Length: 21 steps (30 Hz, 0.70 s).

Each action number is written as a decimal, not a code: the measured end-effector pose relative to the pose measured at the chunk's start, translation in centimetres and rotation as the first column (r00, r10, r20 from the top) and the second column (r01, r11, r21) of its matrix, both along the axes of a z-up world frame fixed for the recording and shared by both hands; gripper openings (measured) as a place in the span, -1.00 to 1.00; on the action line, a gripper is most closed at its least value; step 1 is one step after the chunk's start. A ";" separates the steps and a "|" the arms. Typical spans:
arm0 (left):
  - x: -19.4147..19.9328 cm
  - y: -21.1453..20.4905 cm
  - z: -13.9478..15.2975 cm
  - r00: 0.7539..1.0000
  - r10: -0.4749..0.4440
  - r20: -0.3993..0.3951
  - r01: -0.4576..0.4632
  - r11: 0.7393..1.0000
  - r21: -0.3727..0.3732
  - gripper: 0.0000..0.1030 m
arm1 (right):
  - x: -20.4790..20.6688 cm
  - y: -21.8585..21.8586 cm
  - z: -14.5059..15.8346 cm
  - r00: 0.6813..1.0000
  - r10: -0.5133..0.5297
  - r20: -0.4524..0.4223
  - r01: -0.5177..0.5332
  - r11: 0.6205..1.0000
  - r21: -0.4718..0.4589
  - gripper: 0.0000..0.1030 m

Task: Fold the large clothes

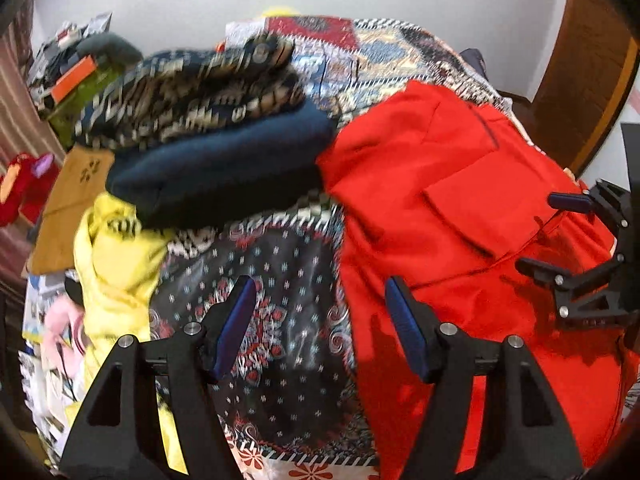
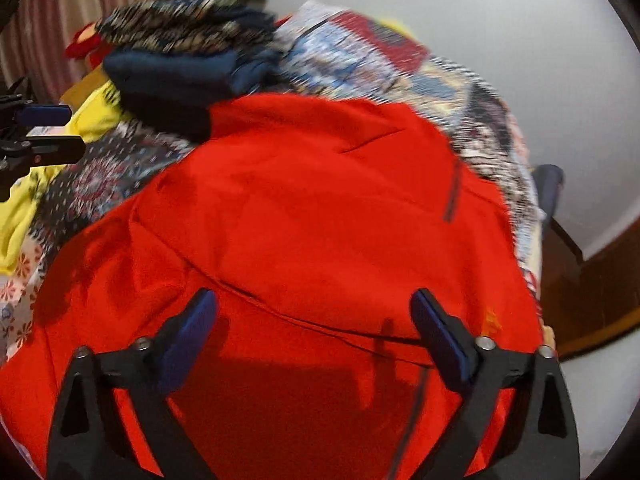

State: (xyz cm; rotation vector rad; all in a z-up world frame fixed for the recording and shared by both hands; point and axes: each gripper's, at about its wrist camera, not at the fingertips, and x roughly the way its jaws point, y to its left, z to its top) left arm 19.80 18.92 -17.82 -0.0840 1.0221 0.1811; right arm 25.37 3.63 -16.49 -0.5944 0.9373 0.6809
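Well, both hand-held grippers, left (image 1: 320, 328) & right (image 2: 314, 334), spread, empty, over red garment (image 2: 304, 208) on patterned bedspread (image 1: 280, 280).

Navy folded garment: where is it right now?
In the left wrist view the navy folded garment sits upper centre on the patterned bedspread, under a patterned folded piece, its right end against the red garment, above the yellow cloth.

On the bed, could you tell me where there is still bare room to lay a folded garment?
The clearest free patch is the dark floral bedspread between the yellow garment and the red garment. A patchwork strip beyond the red garment is also bare. The far-left corner is crowded by the folded stack.
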 end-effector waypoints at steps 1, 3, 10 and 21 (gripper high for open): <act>-0.2 0.3 -0.5 1.000 0.004 -0.007 -0.004 1.000 -0.012 0.29 | -0.1 0.3 -0.2 1.000 0.010 -0.008 -0.010 1.000 -0.011 0.57; -0.4 0.5 -1.6 1.000 0.013 -0.025 -0.014 0.999 -0.031 0.29 | 0.0 0.9 -0.9 0.999 0.036 -0.021 -0.037 0.999 -0.037 0.41; 0.2 0.2 -4.3 0.998 0.012 -0.067 -0.018 0.996 -0.091 0.29 | 0.4 2.1 -2.4 0.995 0.074 -0.073 -0.080 0.994 -0.071 -0.28; 2.7 -2.3 -6.4 0.992 -0.063 -0.112 0.051 0.993 -0.105 0.29 | 1.5 1.5 0.4 0.996 0.053 -0.075 -0.047 0.996 0.074 -0.86</act>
